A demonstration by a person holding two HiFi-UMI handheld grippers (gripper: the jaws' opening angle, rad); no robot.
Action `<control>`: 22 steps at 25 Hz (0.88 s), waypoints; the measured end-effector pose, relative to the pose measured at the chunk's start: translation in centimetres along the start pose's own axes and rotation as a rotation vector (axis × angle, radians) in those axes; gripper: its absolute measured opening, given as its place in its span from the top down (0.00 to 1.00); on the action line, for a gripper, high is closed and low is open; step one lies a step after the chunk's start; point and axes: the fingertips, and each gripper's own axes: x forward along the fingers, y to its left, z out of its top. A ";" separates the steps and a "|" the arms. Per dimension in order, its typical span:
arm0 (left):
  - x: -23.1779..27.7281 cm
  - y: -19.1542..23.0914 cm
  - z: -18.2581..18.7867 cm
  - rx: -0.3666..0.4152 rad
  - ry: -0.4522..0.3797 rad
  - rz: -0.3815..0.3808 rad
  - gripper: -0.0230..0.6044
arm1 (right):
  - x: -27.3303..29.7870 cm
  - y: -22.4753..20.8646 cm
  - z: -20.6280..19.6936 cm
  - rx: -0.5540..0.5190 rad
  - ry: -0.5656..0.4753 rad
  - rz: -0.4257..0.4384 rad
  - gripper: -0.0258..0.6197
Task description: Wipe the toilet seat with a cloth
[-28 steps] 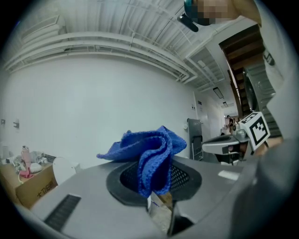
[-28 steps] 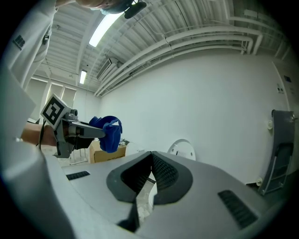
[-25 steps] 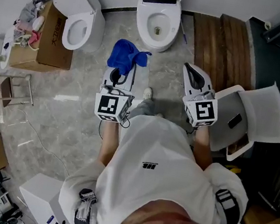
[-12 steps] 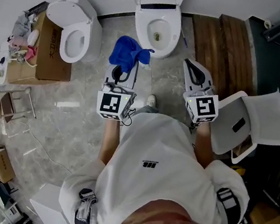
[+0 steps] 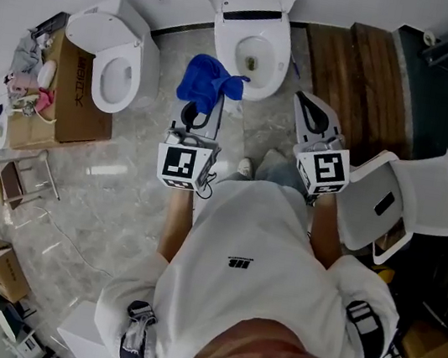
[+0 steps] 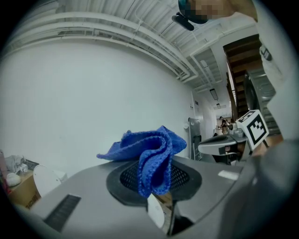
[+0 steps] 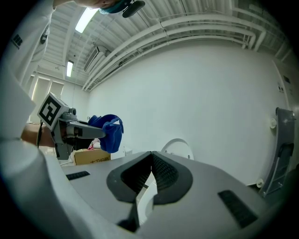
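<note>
- Compared with a second ago, the person has stepped forward. In the head view the toilet (image 5: 251,17) now sits closer to both grippers, and the blue cloth (image 5: 209,78) has come up just beside the left edge of the toilet seat (image 5: 271,61).
- The left gripper (image 5: 207,100) points toward the toilet, and its fingers are clamped on the cloth. In the left gripper view a fold of cloth (image 6: 152,151) is pinched between the pads and the rest bunches above the left gripper (image 6: 156,186).
- One corner of the cloth overlaps the seat's rim in the head view. Whether it touches the rim cannot be told.
- The right gripper (image 5: 304,109) is held to the right of the bowl, over the grey floor (image 5: 121,182). Its fingers are pressed together with nothing between them, as the right gripper view shows of the right gripper (image 7: 152,161).
- The right gripper view also shows the left gripper (image 7: 77,130) with the cloth (image 7: 107,130) hanging from its tip.
- A second toilet (image 5: 114,71) stands to the left, beside a cardboard box (image 5: 72,97).
- A white chair (image 5: 403,204) stands at the right.
</note>
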 end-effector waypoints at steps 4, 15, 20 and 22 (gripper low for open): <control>2.5 1.1 -0.3 0.003 0.006 -0.008 0.84 | 2.4 -1.1 -0.6 0.005 0.012 0.001 0.97; 13.4 4.5 -2.8 -0.014 0.054 0.002 0.84 | 11.4 -7.7 -4.0 0.055 0.059 0.033 0.97; 19.5 6.9 -4.7 -0.044 0.103 0.034 0.84 | 17.0 -11.3 -6.1 0.077 0.103 0.084 0.97; 21.6 7.5 -5.8 -0.047 0.125 0.045 0.84 | 18.8 -12.6 -7.5 0.098 0.124 0.103 0.97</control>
